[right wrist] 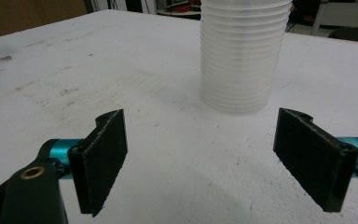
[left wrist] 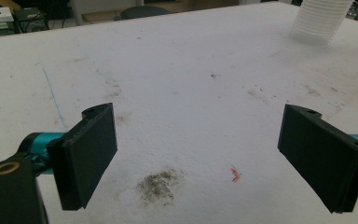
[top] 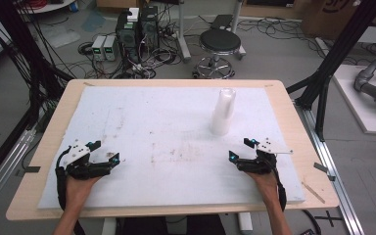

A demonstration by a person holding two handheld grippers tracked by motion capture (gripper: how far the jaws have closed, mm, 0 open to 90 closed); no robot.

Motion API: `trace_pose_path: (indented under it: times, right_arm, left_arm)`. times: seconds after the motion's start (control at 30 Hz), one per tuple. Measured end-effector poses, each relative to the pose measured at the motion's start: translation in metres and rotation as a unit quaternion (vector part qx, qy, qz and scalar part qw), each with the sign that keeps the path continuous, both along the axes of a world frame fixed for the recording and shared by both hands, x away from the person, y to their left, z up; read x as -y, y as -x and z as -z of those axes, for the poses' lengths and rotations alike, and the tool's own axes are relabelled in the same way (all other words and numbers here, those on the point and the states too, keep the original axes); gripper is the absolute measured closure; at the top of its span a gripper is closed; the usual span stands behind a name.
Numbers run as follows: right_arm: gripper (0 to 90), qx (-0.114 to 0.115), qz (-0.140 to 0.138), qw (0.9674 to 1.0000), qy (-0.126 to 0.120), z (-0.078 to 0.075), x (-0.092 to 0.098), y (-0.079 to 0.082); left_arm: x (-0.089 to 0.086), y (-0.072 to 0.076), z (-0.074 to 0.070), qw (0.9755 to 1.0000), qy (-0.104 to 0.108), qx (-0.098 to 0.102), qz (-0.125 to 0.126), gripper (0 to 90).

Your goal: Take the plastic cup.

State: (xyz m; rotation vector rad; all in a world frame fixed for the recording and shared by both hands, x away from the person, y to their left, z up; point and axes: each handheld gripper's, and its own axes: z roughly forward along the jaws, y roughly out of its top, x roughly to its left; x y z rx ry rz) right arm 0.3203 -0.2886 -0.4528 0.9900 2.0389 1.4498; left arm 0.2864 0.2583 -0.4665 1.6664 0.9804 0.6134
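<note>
well, cup stack [top: 223,111] stands apart from right tongs [top: 240,149].

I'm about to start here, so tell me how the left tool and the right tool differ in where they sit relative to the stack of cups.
The right tool sits close to the stack of clear plastic cups, which stands just ahead of it; the left tool rests far across the white mat from it. In the right gripper view the stack looms large between the jaws; in the left gripper view it sits at the far top corner. Both tools are open and hold nothing.
</note>
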Motion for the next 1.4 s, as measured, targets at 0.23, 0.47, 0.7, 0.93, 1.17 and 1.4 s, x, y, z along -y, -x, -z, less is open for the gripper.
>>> trace_pose_path:
  times: [0.23,0.47,0.7,0.93,1.17,1.4]
  right_arm:
    - [17.0,-0.013,-0.005,0.9999,0.005,0.0,-0.001,-0.003]
    - [17.1,-0.015,-0.007,0.9999,0.004,0.0,-0.001,-0.004]
    - [17.1,-0.013,-0.013,0.9998,0.008,0.0,-0.002,-0.003]
    - [17.0,-0.019,-0.022,0.9996,0.0,-0.007,0.001,-0.005]
    - [17.0,-0.019,-0.035,0.9992,-0.008,-0.036,0.002,-0.006]
    - [17.0,-0.02,-0.051,0.9984,-0.011,-0.057,0.003,-0.013]
  left_arm:
    - [0.0,0.0,0.0,1.0,0.001,0.0,-0.001,11.7]
    - [0.0,0.001,0.0,1.0,0.0,0.004,-0.001,11.7]
    - [0.0,-0.001,0.0,1.0,0.001,-0.003,-0.002,11.7]
    - [0.0,-0.001,0.0,1.0,0.002,-0.002,0.001,11.7]
    - [-0.001,0.001,0.0,1.0,0.006,0.004,0.003,11.6]
    - [-0.001,0.0,0.0,1.0,0.007,0.003,0.003,11.7]
